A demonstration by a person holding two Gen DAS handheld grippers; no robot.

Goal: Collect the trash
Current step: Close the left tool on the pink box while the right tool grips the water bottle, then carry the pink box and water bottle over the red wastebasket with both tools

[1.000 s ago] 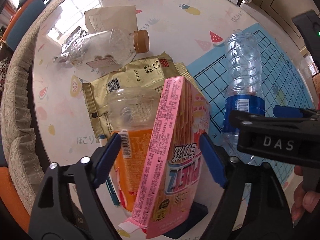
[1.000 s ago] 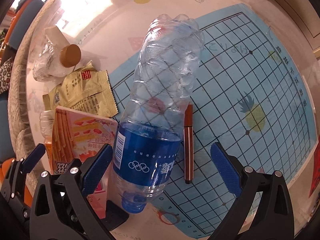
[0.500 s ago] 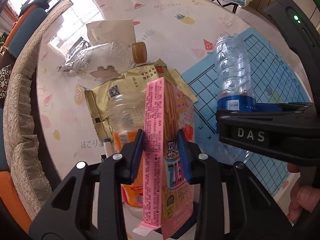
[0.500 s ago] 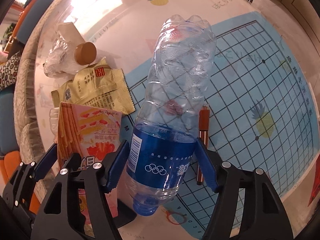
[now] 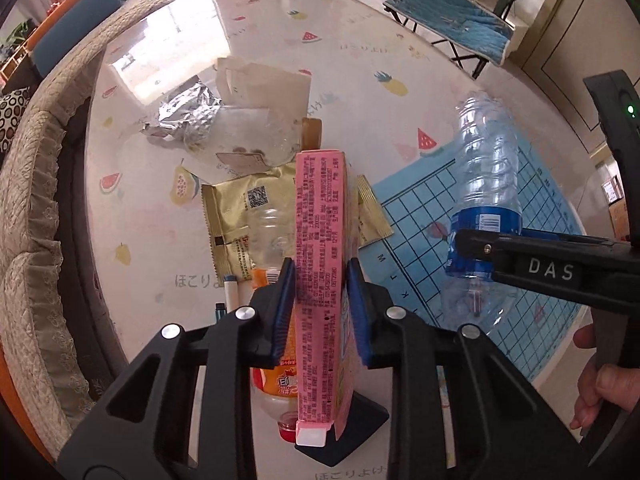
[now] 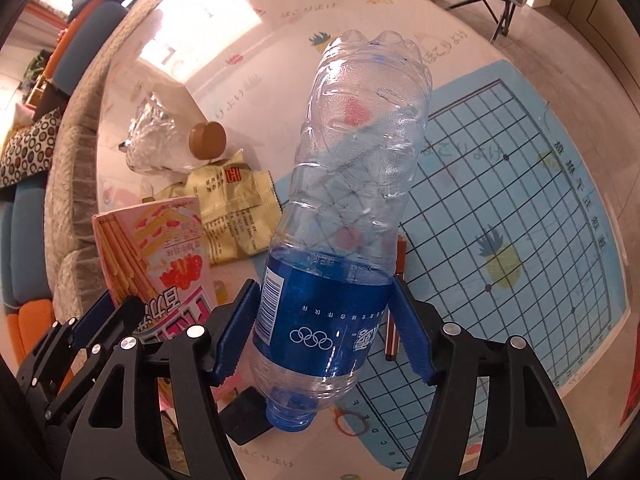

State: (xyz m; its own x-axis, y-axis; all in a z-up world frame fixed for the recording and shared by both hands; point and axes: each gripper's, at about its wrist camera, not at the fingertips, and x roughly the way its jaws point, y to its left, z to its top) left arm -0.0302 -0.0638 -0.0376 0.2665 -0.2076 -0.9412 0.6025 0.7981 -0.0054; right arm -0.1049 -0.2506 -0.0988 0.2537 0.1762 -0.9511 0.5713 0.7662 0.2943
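Note:
My left gripper (image 5: 320,292) is shut on a pink snack box (image 5: 320,240), held upright above the floor mat; the box also shows in the right wrist view (image 6: 156,248). My right gripper (image 6: 324,320) is shut on a clear plastic bottle with a blue label (image 6: 344,208), lifted cap-down; it shows in the left wrist view (image 5: 486,200). Under the box lie an orange-labelled bottle (image 5: 276,376), a gold wrapper (image 5: 240,208), a brown-capped clear bottle (image 5: 256,140) and crumpled foil (image 5: 184,116).
A blue grid mat (image 6: 520,208) with a brown pen (image 6: 396,300) on it lies to the right. A beige sofa edge (image 5: 36,184) runs along the left. A paper bag (image 5: 264,84) lies behind the foil. A folding chair (image 5: 460,20) stands far back.
Both grippers went from open to shut, the left on the pink box, the right on the blue-label bottle. Both have lifted their items off the mat.

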